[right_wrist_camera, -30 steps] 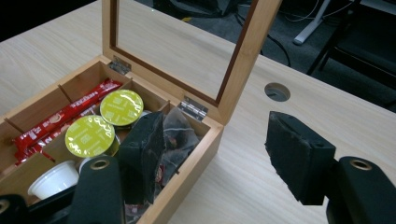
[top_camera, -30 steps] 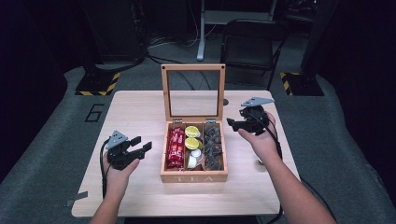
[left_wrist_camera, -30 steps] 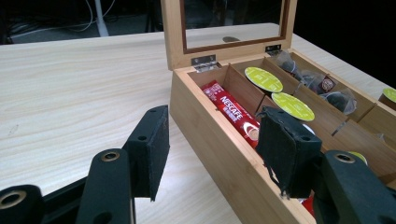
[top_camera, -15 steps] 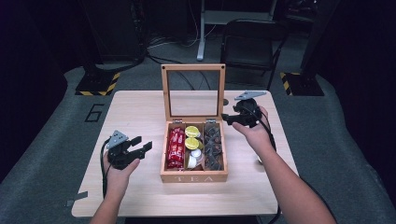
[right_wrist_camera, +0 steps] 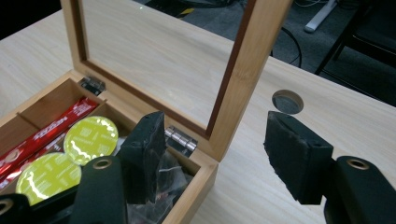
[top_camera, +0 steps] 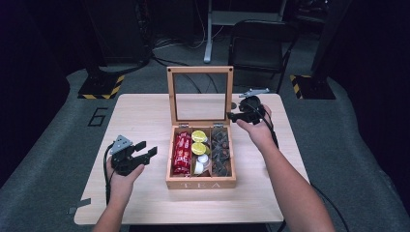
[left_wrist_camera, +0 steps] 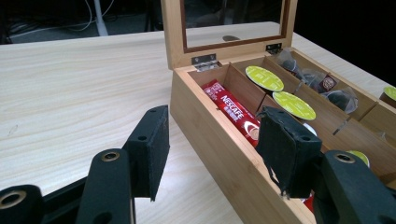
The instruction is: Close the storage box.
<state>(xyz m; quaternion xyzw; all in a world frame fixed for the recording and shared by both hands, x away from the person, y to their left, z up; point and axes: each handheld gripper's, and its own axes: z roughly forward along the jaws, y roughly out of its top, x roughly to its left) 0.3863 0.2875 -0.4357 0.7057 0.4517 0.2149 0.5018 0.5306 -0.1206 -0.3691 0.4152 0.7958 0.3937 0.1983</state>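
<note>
Right tool (right_wrist_camera: pixel 210 154) spread, jaws straddling lid (top_camera: pixel 199 95) frame at its right edge, just above hinge; lid upright on box (top_camera: pixel 200 182) mid-desk (top_camera: pixel 145 116); left tool (top_camera: pixel 140 155) spread, idle beside box; risk: lid slams if pushed unclamped; box may slide, unbraced.

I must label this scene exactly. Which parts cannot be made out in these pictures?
- Wooden tea box: front cells cut off by left gripper view's edge.
- Dark tea bags: partly behind right gripper in its view.
- Yellow-green round capsules: print too small, every view.
</note>
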